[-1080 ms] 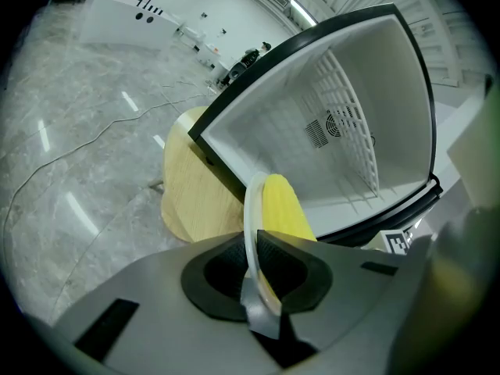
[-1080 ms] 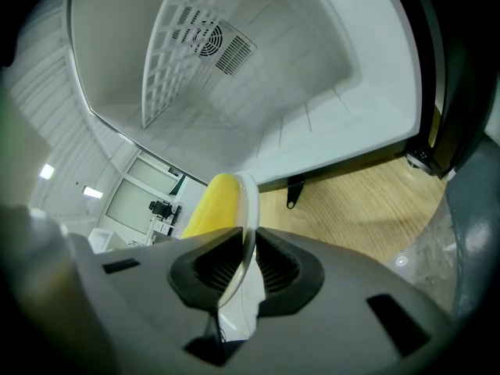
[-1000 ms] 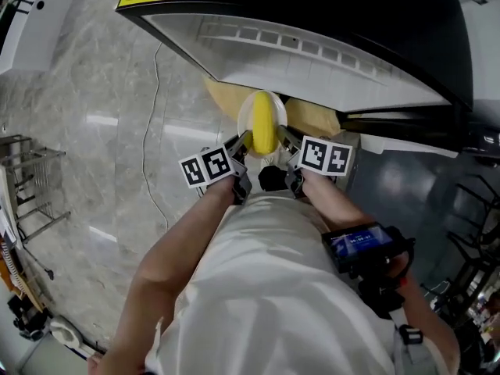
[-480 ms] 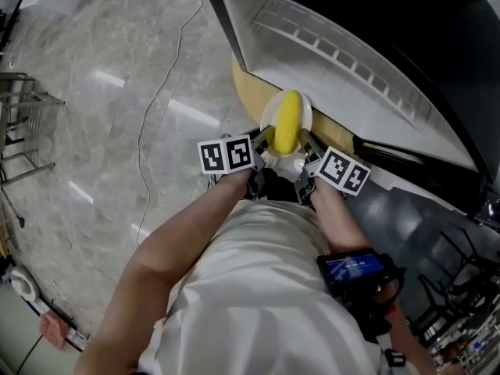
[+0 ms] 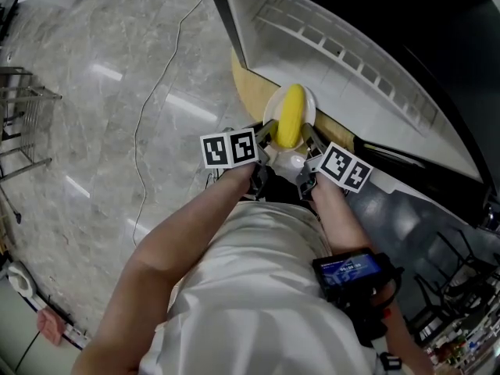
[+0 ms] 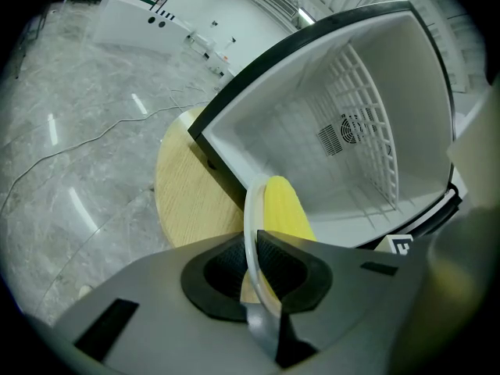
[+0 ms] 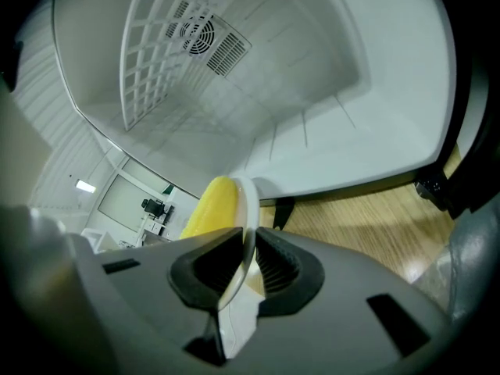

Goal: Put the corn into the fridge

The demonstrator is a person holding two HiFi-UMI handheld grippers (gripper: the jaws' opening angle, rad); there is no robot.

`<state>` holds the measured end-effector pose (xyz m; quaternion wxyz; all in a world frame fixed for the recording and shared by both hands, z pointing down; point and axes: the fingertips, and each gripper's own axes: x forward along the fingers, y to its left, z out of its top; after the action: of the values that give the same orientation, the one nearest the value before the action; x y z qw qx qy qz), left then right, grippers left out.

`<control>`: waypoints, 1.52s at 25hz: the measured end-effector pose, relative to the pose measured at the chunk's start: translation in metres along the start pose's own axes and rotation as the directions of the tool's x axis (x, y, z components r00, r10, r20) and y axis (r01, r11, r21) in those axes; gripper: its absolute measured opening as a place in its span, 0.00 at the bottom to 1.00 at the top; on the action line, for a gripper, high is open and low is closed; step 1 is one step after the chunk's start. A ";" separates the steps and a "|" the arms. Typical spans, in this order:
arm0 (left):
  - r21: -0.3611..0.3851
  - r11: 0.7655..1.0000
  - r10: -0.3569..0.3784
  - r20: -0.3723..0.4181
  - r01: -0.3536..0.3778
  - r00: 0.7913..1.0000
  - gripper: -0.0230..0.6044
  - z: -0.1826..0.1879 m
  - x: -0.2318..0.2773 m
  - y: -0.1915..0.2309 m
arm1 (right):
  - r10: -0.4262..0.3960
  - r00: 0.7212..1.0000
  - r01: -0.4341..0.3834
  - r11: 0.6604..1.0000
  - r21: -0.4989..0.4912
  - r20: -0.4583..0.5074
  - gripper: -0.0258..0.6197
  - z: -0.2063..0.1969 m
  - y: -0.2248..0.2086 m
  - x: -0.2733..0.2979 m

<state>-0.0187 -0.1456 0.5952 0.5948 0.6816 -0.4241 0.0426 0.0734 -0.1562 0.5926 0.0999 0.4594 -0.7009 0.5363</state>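
Note:
A yellow corn cob (image 5: 290, 116) lies on a small white plate (image 5: 310, 102) held in front of the open fridge (image 5: 336, 61), whose inside is white. My left gripper (image 5: 266, 137) is shut on the plate's left rim and my right gripper (image 5: 308, 136) is shut on its right rim. In the left gripper view the plate rim (image 6: 251, 221) runs between the jaws of the left gripper (image 6: 251, 268), with the corn (image 6: 287, 213) just beyond. In the right gripper view the right gripper (image 7: 246, 264) clamps the rim (image 7: 251, 205) beside the corn (image 7: 209, 205), facing the fridge cavity (image 7: 234, 92).
A round wooden table (image 5: 244, 83) stands under the fridge. A thin cable (image 5: 147, 131) trails over the marble floor on the left, where a metal rack (image 5: 19, 123) stands. A wire shelf and fan vent (image 6: 351, 127) line the fridge's back. A screen device (image 5: 348, 270) sits on the right forearm.
Both grippers have carried the plate with the corn a little up and forward, closer to the fridge opening. Their hold on the rim is unchanged.

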 end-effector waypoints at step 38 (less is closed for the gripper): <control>0.151 0.988 0.015 0.039 -0.021 0.999 0.08 0.081 0.086 -0.028 | -0.144 0.979 0.159 0.982 -0.104 0.144 0.11 0.101 -0.031 0.040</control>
<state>0.0176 -0.2615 0.5989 0.5326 0.7217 -0.4370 0.0671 0.1101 -0.2632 0.5969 0.1190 0.5405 -0.6988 0.4532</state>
